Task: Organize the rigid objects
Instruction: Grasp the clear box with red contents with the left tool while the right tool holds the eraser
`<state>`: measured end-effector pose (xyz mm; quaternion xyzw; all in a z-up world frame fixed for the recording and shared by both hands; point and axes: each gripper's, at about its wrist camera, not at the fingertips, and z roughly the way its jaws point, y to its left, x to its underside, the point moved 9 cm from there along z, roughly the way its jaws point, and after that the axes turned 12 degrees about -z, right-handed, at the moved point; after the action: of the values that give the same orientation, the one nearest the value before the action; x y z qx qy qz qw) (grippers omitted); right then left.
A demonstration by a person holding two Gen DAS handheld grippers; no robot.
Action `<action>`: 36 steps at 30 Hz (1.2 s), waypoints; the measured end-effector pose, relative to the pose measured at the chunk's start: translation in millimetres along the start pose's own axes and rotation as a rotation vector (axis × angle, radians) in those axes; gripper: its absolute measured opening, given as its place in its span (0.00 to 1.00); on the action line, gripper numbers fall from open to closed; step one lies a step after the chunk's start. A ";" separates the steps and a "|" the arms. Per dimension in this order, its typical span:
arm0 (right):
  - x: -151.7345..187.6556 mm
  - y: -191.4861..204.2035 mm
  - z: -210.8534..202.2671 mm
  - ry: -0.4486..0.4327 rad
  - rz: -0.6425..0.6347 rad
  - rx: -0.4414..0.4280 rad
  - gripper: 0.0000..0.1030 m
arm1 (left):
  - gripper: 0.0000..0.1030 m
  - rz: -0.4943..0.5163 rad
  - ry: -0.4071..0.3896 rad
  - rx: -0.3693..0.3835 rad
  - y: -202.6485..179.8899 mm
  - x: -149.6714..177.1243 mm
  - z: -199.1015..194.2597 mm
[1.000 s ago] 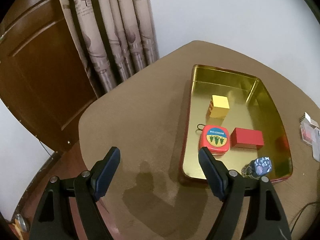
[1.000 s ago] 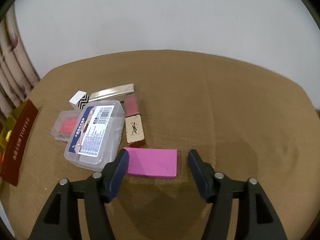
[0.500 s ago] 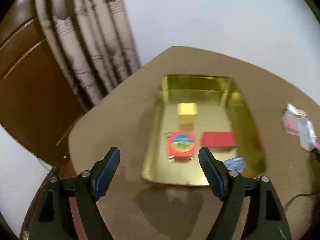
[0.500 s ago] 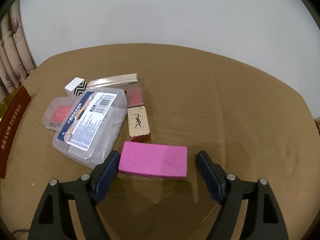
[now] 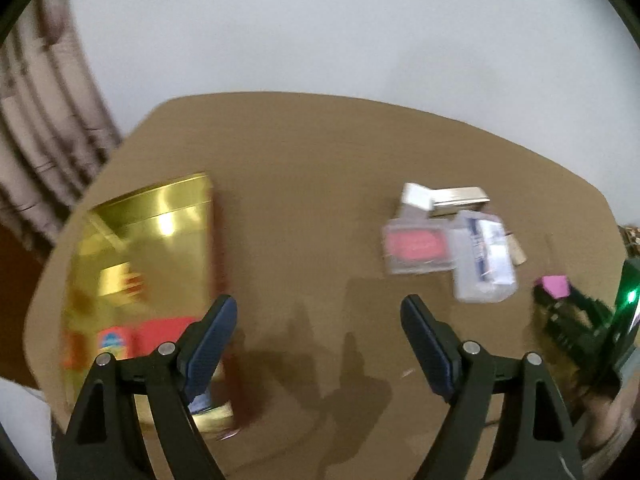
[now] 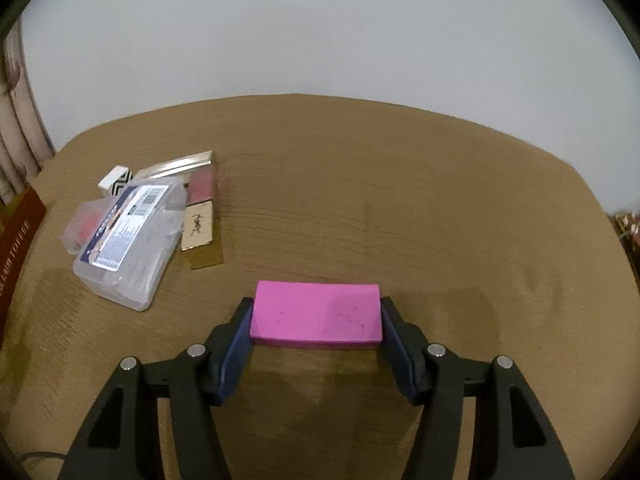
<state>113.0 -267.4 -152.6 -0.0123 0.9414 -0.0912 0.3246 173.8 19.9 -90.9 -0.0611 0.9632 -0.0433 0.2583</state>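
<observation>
A pink block (image 6: 316, 316) lies on the brown table between the fingers of my right gripper (image 6: 316, 308). Its jaws are closing and the pads touch both short ends of the block. The left wrist view shows the same pink block (image 5: 554, 286) at the far right, in the right gripper (image 5: 560, 300). My left gripper (image 5: 319, 308) hangs over the bare middle of the table, jaws opening, with nothing between them. The gold tray (image 5: 160, 208) sits at its left, blurred, holding a yellow box, a round red tin and a red box.
A pile lies left of the pink block: a clear plastic case (image 6: 124, 240), a red compact (image 5: 416, 246), a gold lipstick box (image 6: 198, 228), a gold bar (image 6: 180, 164) and a small zigzag-patterned box (image 6: 118, 180). Curtains hang at the far left.
The left gripper has swung right, from over the gold tray to the table's middle. The right gripper has moved onto the pink block and narrowed until its pads meet the block's ends.
</observation>
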 end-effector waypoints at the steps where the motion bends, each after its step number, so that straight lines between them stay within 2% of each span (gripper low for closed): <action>1: 0.3 1.7 0.2 0.003 -0.009 0.009 0.60 | 0.79 -0.004 0.019 0.010 -10.4 -3.4 7.9; 8: 0.9 10.4 2.8 0.003 -0.011 0.009 0.61 | 0.79 -0.060 0.169 0.045 -61.0 -13.7 61.5; 14: -4.1 -3.0 6.3 0.002 -0.004 -0.001 0.62 | 0.79 -0.032 0.206 0.002 -78.7 -19.6 91.8; 18: -3.2 -3.0 6.7 0.002 -0.003 -0.004 0.62 | 0.78 -0.067 0.249 0.018 -83.0 -18.5 105.5; 21: -4.4 -11.9 -4.4 0.001 0.000 -0.006 0.62 | 0.78 -0.068 0.259 0.013 -87.4 -17.8 115.7; 23: -3.7 -18.9 -10.7 0.000 0.002 -0.009 0.62 | 0.78 -0.064 0.245 -0.029 -82.6 -18.0 121.9; 26: -4.2 -20.3 -12.8 0.000 0.002 -0.008 0.62 | 0.68 -0.049 0.250 -0.056 -79.0 -16.6 131.3; 30: -3.9 -21.3 -11.5 0.002 0.001 -0.006 0.62 | 0.66 -0.012 0.220 -0.061 -81.2 -18.4 134.2; 36: -2.8 -19.9 -11.6 0.002 0.001 -0.005 0.62 | 0.65 -0.013 0.197 -0.048 -84.5 -12.9 124.9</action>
<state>107.3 -284.8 -138.3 -0.0124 0.9420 -0.0884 0.3236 255.7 -68.4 -182.7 -0.0692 0.9843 -0.0275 0.1603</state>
